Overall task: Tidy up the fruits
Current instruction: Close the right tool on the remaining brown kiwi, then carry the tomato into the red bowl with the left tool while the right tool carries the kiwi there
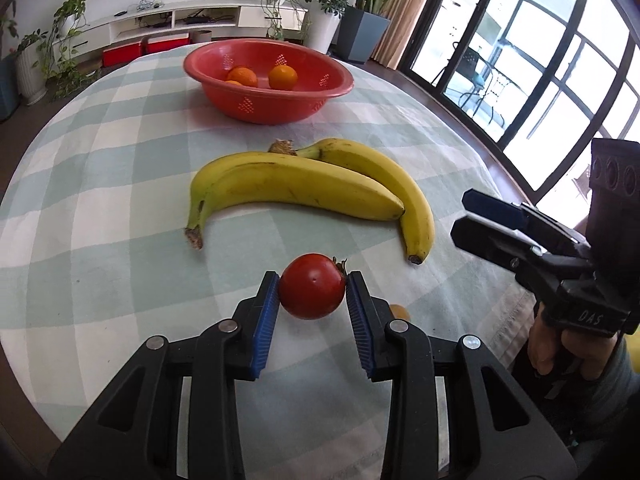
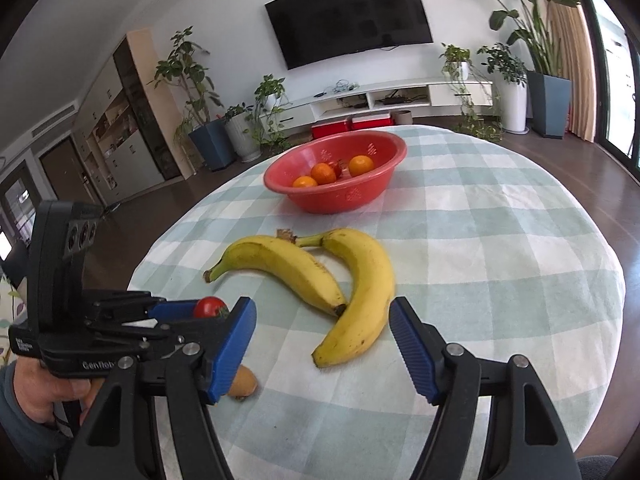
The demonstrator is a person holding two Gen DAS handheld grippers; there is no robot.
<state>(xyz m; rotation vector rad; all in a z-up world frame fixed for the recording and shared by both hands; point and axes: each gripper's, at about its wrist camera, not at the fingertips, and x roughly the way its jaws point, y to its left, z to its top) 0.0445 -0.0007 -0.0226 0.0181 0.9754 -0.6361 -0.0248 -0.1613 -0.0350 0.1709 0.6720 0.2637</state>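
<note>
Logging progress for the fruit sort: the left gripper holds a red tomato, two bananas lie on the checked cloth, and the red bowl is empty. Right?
Not quite: the red bowl is not empty. The right wrist view shows three oranges and a small red fruit in it. The left gripper does hold the red tomato, and two bananas lie on the checked cloth.

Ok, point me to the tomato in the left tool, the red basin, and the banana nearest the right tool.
tomato (image 1: 312, 286): left wrist view, centre of its red skin.
red basin (image 2: 340, 198): right wrist view, front outer wall.
banana nearest the right tool (image 2: 362, 296): right wrist view, middle of its yellow body.
</note>
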